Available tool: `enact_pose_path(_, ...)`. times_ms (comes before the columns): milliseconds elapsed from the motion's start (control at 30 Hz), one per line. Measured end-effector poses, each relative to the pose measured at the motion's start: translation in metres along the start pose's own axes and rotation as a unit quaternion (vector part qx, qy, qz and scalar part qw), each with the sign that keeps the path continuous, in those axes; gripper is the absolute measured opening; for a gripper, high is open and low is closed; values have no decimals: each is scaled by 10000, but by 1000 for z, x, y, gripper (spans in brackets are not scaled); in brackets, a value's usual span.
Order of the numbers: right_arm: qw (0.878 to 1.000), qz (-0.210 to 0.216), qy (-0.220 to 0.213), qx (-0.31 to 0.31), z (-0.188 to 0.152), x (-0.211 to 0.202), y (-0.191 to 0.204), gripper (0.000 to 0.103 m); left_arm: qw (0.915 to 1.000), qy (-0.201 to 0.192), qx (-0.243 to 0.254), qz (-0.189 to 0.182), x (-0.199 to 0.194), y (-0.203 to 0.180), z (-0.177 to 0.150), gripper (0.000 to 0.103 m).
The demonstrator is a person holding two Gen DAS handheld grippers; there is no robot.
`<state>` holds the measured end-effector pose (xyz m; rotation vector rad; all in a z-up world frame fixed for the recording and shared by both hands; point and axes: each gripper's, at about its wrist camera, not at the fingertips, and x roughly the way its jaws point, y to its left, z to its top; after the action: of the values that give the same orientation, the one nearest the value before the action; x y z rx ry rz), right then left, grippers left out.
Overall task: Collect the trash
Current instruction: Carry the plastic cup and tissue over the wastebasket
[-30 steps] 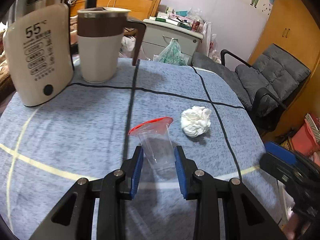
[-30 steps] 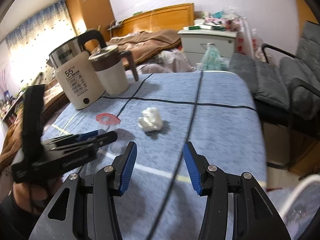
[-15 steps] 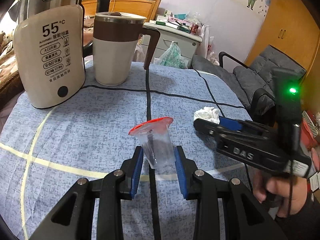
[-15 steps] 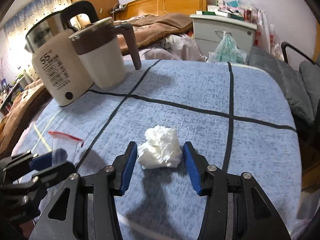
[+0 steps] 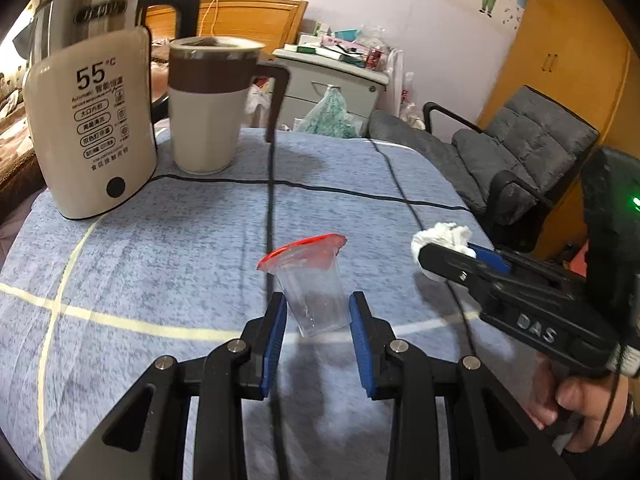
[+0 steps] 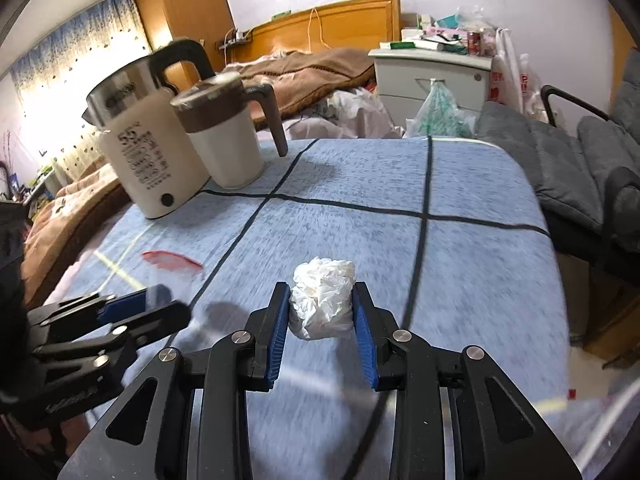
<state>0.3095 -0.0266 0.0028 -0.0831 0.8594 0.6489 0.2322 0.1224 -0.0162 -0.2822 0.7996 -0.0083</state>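
While closing, right claw [image 6: 320, 316] flanks tissue wad [image 6: 323, 298]

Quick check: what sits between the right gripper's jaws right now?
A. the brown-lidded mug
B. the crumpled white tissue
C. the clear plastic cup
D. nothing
B: in the right wrist view the right gripper has its blue pads on both sides of the tissue; the cup is in the left gripper.

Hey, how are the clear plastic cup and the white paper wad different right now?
The clear plastic cup is see-through with a red rim; the white paper wad is opaque and crumpled. The cup has a smooth tapered shape and leans tilted; the wad is an irregular lump. The cup sits between the left tool's pads, while the right tool has just been closing around the wad. Both are small, light trash over the blue tablecloth.
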Motion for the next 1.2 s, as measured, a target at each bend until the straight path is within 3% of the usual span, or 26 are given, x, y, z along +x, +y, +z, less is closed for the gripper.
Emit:
enact_pose_path(633,9979,-289,-520,274,-82,-146,-5,32,9965,-159,588,-581,-68,-87,-47,33)
enact_pose_path(1200,9940,-557,-714,609,-133,-205,-21,32,9919,-159,876,-902,-94,-132,-77,33)
